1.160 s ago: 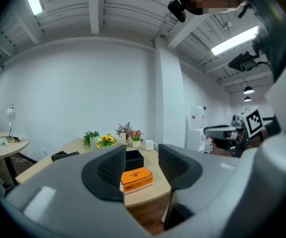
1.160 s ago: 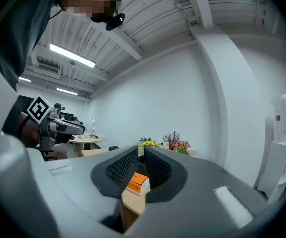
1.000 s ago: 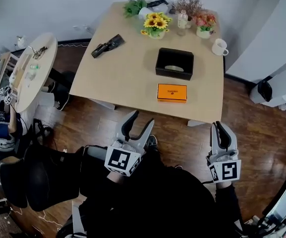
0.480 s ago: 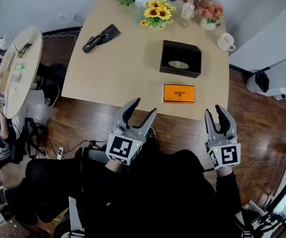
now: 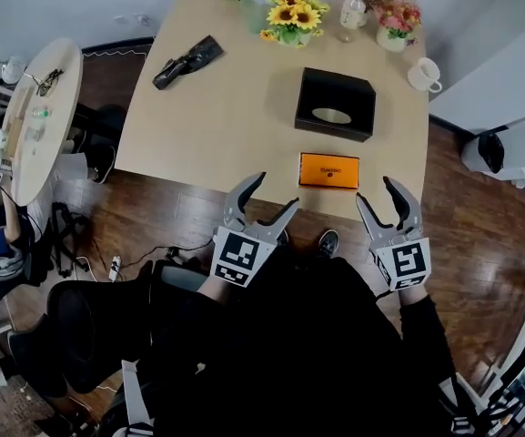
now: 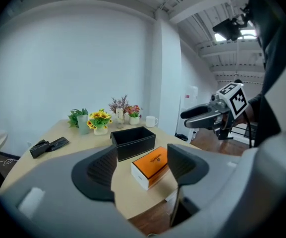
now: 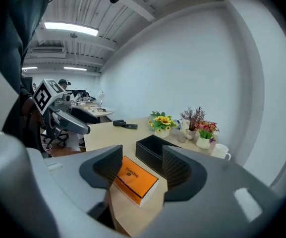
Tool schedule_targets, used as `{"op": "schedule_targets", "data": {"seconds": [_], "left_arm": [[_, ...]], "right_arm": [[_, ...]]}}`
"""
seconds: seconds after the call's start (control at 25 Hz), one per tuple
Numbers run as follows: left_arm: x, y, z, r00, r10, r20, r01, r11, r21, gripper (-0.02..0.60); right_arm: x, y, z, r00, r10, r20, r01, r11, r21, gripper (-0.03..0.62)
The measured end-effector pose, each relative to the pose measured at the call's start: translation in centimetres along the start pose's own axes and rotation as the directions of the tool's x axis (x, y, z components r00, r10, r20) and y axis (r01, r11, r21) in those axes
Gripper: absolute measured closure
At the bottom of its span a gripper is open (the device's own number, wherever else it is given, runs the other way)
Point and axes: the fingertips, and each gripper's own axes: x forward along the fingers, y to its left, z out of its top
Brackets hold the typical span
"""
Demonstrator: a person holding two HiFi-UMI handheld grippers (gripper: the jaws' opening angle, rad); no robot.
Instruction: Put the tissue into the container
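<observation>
An orange tissue box (image 5: pixel 328 170) lies near the front edge of the light wooden table (image 5: pixel 226 107). Just behind it stands the black open-topped container (image 5: pixel 335 105). My left gripper (image 5: pixel 277 192) hovers over the floor just short of the table edge, left of the box, its jaws opening with nothing between them. My right gripper (image 5: pixel 377 191) hangs to the box's right, jaws also opening and empty. In the left gripper view the box (image 6: pixel 152 166) and container (image 6: pixel 133 140) show ahead past the jaws. The right gripper view shows the box (image 7: pixel 135 176) and container (image 7: pixel 155 152) too.
At the table's far end stand sunflowers (image 5: pixel 294 15), a small bottle (image 5: pixel 352 12), pink flowers (image 5: pixel 399 21) and a white mug (image 5: pixel 425 74). A black object (image 5: pixel 186 61) lies far left. A round side table (image 5: pixel 35 116) and a dark chair (image 5: pixel 80 335) stand on the left.
Both grippers have moved forward to the table's front edge. Their jaws have spread wider; the right one was shut a second ago.
</observation>
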Motion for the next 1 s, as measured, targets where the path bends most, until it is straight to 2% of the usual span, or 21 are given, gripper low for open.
{"op": "schedule_targets", "data": {"seconds": [0.16, 0.4, 0.8, 1.0], "left_arm": [[1.8, -1.6, -1.6, 0.998, -0.023, -0.061, 0.023, 1.000, 0.007, 0.250], [4.1, -2.6, -5.1, 0.983, -0.037, -0.179, 0.041, 0.999, 0.020, 0.211], [5.4, -1.9, -10.9, 0.945, -0.030, -0.324, 0.045, 0.998, 0.040, 0.198], [6.0, -1.1, -12.1, 0.936, -0.025, -0.351, 0.046, 0.997, 0.053, 0.198]], "right_arm": [[1.7, -0.4, -2.8, 0.997, 0.067, -0.046, -0.067, 0.998, 0.013, 0.288], [3.9, 0.0, -6.4, 0.977, 0.157, -0.147, -0.164, 0.986, -0.036, 0.181], [6.6, 0.7, -9.9, 0.925, 0.243, -0.290, -0.287, 0.951, -0.117, 0.118], [8.8, 0.5, -11.8, 0.891, 0.261, -0.372, -0.337, 0.928, -0.156, 0.097]]}}
